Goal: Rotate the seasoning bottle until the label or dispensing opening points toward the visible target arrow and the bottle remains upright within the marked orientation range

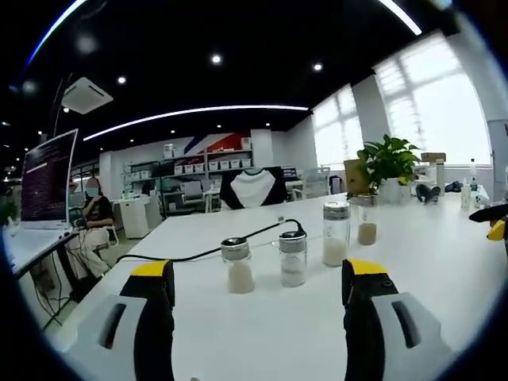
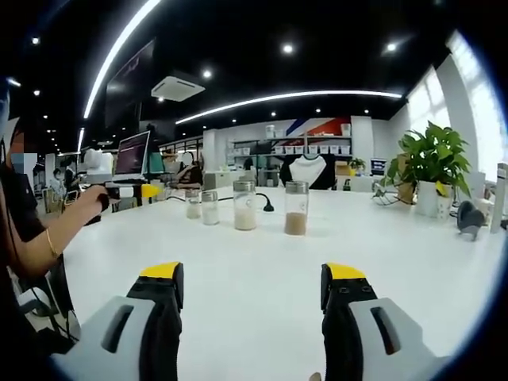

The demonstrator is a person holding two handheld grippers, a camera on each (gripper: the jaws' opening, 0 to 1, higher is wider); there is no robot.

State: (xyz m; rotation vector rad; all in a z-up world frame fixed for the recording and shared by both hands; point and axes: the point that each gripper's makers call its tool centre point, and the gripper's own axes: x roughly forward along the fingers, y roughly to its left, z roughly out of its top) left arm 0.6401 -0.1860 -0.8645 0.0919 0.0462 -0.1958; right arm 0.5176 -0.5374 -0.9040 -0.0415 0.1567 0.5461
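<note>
On the white bench, at twelve o'clock from the left tool, four seasoning bottles standing upright in a loose row, a black cable trailing behind them. Both tools spread wide, holding nothing; right tool likewise well short of the same bottles, seen at eleven to twelve o'clock in the right gripper view. Left tool also visible there at nine o'clock, in a person's hand. No target arrow or marked range discernible on the bench. Judged barely begun: no bottle gripped or turned yet; approach, grasp, rotation and upright release all left to do.
</note>
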